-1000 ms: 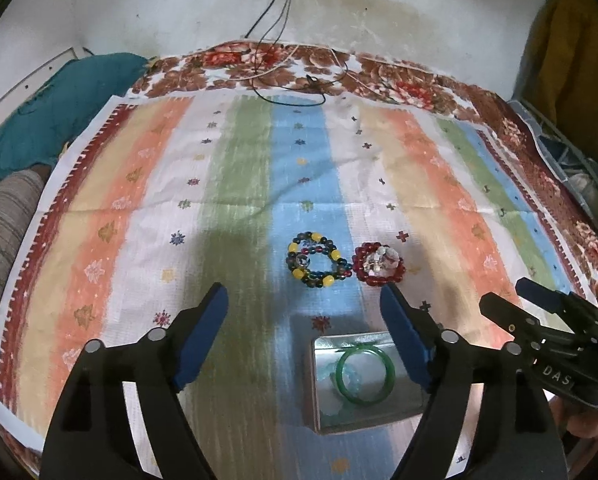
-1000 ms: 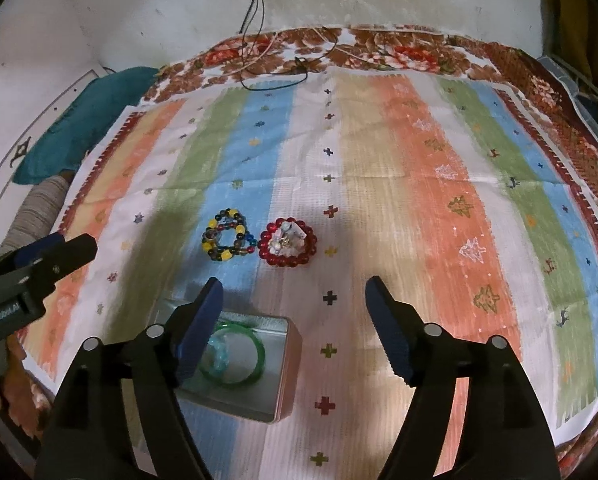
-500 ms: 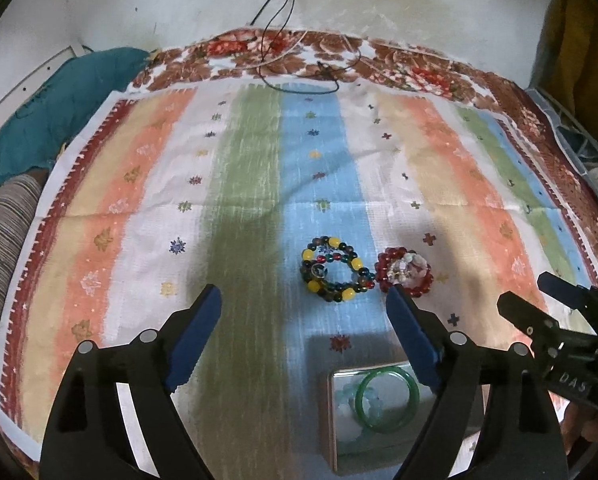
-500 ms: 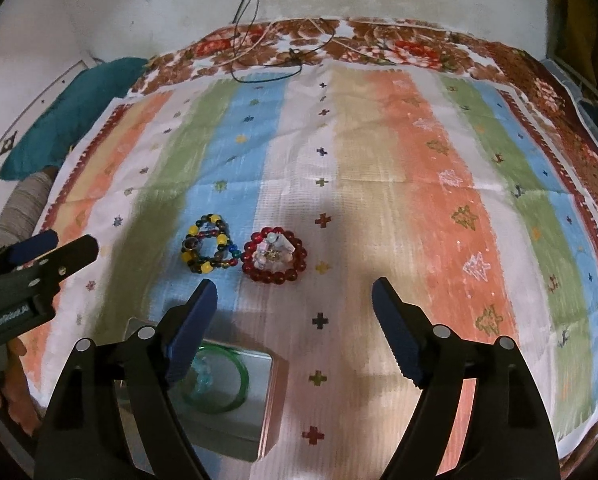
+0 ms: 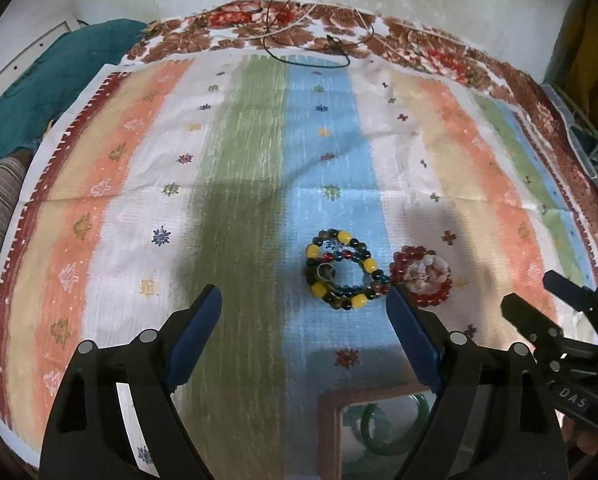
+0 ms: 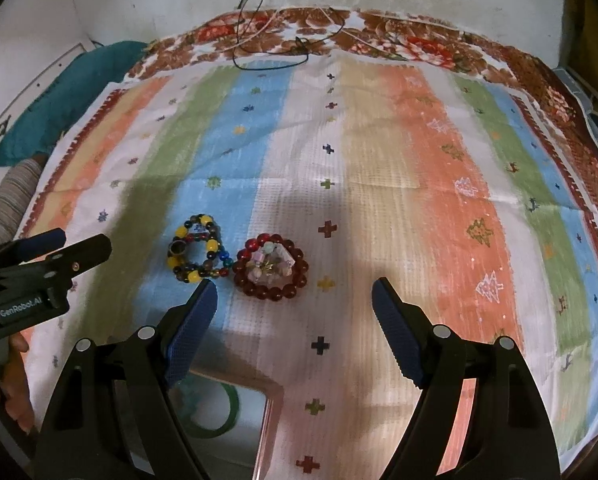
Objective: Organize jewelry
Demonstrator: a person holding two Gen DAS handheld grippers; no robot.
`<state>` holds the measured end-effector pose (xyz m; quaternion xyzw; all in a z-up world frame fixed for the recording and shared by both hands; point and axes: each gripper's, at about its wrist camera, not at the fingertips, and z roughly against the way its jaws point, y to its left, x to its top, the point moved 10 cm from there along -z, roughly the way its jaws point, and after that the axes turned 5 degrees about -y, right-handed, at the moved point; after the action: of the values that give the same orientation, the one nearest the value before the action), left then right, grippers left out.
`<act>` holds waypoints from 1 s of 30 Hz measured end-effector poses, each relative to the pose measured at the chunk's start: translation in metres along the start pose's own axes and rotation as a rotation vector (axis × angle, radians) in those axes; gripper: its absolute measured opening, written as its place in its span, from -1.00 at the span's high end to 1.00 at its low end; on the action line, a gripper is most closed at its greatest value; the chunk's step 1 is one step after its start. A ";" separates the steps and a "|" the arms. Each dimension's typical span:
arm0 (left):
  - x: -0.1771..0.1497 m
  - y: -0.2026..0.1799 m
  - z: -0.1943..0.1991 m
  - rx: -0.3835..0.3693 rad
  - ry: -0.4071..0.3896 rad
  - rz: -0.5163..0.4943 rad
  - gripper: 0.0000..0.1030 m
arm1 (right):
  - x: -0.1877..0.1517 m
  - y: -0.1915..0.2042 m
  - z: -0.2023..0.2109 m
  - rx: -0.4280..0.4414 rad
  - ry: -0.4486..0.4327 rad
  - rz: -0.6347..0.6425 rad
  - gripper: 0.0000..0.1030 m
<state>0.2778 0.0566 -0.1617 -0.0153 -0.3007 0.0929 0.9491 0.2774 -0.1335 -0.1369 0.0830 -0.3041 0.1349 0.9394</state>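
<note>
A multicoloured bead bracelet [image 5: 345, 274] with yellow beads lies on the striped cloth, and a dark red bead bracelet [image 5: 421, 276] with pale pieces inside lies just right of it. Both show in the right wrist view, the multicoloured one [image 6: 198, 254] and the red one [image 6: 273, 266]. A small open box [image 5: 331, 420] holds a green bangle [image 5: 395, 430]; it also shows in the right wrist view [image 6: 269, 420]. My left gripper [image 5: 305, 316] is open and empty, above the cloth short of the bracelets. My right gripper [image 6: 295, 312] is open and empty, just short of the red bracelet.
The striped cloth [image 5: 239, 160] covers a bed with a floral blanket [image 5: 339, 36] at the far edge and black cables [image 5: 299, 52] on it. A teal cushion [image 5: 39, 92] lies at the left. A white wall stands behind.
Both grippers have moved forward toward the bracelets; the box with the green bangle has slid down to the bottom edge of both views. Both grippers stay open.
</note>
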 end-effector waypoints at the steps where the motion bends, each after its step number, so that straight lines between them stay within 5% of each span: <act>1: 0.000 0.000 -0.004 0.006 0.007 -0.004 -0.62 | 0.001 -0.001 -0.001 -0.003 -0.002 -0.003 -0.55; 30: -0.003 0.002 -0.078 0.028 0.130 -0.028 -0.62 | 0.000 -0.002 -0.061 -0.028 0.100 0.053 -0.55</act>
<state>0.3198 0.0605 -0.2272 -0.0039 -0.2371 0.0828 0.9679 0.3111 -0.1213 -0.1858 0.0551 -0.2608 0.1596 0.9505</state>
